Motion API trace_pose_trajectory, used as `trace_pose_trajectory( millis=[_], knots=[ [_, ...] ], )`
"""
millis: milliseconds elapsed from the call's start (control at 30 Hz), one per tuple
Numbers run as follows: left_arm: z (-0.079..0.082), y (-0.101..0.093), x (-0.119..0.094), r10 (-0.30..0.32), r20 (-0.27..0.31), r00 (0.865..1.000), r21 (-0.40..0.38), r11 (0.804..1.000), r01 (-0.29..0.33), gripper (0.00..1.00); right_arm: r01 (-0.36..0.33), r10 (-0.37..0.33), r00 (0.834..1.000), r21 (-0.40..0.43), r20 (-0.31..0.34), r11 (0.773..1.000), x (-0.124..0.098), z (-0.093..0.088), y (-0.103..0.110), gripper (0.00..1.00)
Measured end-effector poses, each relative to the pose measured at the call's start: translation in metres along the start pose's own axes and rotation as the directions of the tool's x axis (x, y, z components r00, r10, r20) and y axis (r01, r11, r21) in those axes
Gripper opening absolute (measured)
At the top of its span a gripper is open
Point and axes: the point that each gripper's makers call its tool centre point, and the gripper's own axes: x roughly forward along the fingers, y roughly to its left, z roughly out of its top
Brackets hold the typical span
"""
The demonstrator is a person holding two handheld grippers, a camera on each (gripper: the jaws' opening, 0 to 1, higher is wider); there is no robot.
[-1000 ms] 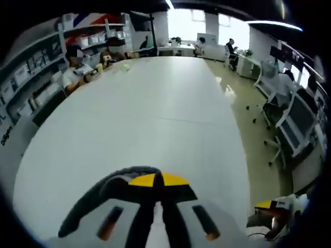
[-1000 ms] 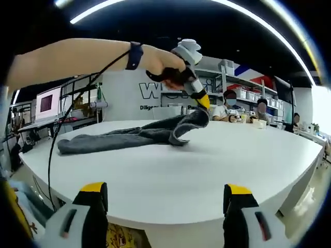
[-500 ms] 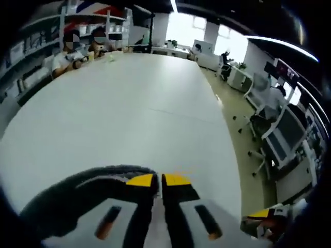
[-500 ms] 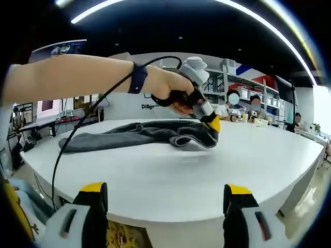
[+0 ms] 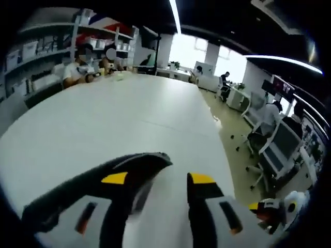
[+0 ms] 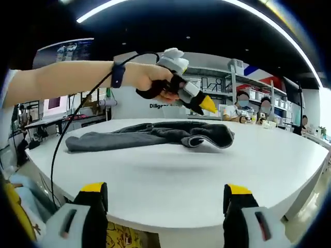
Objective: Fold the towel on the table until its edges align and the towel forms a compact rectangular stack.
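A first fold is judged laid: left tongs (image 6: 204,106), parted, hang above the towel (image 6: 155,135); right tongs (image 6: 164,199) are held wide, empty. A fresh edge, nine o'clock, must be gripped.

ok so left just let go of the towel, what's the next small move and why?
Probably bring the right gripper in toward the towel. It hangs open off the near edge of the table, well short of the cloth. The left gripper is open and lifted above the towel, which lies as a long, rumpled strip with one end curled over, so the edges are not yet aligned.
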Motion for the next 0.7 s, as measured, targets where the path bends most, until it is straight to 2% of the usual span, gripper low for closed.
trace_pose_trajectory(
  millis=[67, 133, 267, 300, 400, 467, 533, 633, 700],
  knots=[
    [-0.011, 0.003, -0.033, 0.003, 0.009, 1.000, -0.004, 1.000, -0.003, 0.50, -0.012, 0.012, 1.000, -0.009, 0.004, 1.000, 0.001, 0.003, 0.005, 0.97],
    [-0.019, 0.009, -0.057, 0.024, 0.010, 1.000, 0.037, 0.999, -0.024, 0.51, -0.026, 0.026, 1.000, -0.021, 0.000, 0.999, 0.004, 0.004, 0.008, 0.97],
    [-0.046, 0.027, -0.123, 0.087, 0.036, 0.996, 0.054, 0.995, -0.089, 0.54, -0.039, 0.039, 0.999, -0.031, -0.005, 0.999, 0.010, 0.008, 0.013, 0.97],
    [-0.053, 0.035, -0.142, 0.113, 0.049, 0.992, 0.050, 0.992, -0.115, 0.56, -0.046, 0.046, 0.999, -0.034, -0.004, 0.998, 0.011, 0.009, 0.016, 0.97],
    [-0.078, 0.059, -0.203, 0.200, 0.109, 0.974, -0.030, 0.980, -0.198, 0.58, -0.066, 0.066, 0.998, -0.044, 0.000, 0.997, 0.013, 0.013, 0.025, 0.97],
    [-0.087, 0.081, -0.241, 0.269, 0.176, 0.947, -0.084, 0.963, -0.257, 0.58, -0.073, 0.073, 0.997, -0.054, -0.003, 0.996, 0.015, 0.014, 0.030, 0.97],
    [-0.101, 0.092, -0.269, 0.321, 0.194, 0.927, -0.092, 0.947, -0.309, 0.60, -0.080, 0.080, 0.997, -0.063, -0.006, 0.995, 0.016, 0.016, 0.034, 0.97],
    [-0.122, 0.104, -0.315, 0.428, 0.271, 0.862, -0.116, 0.904, -0.412, 0.65, -0.088, 0.087, 0.996, -0.078, -0.011, 0.993, 0.018, 0.019, 0.040, 0.97],
    [-0.138, 0.099, -0.340, 0.471, 0.331, 0.818, -0.143, 0.882, -0.450, 0.68, -0.097, 0.096, 0.995, -0.089, -0.015, 0.991, 0.019, 0.021, 0.044, 0.97]
  ],
)
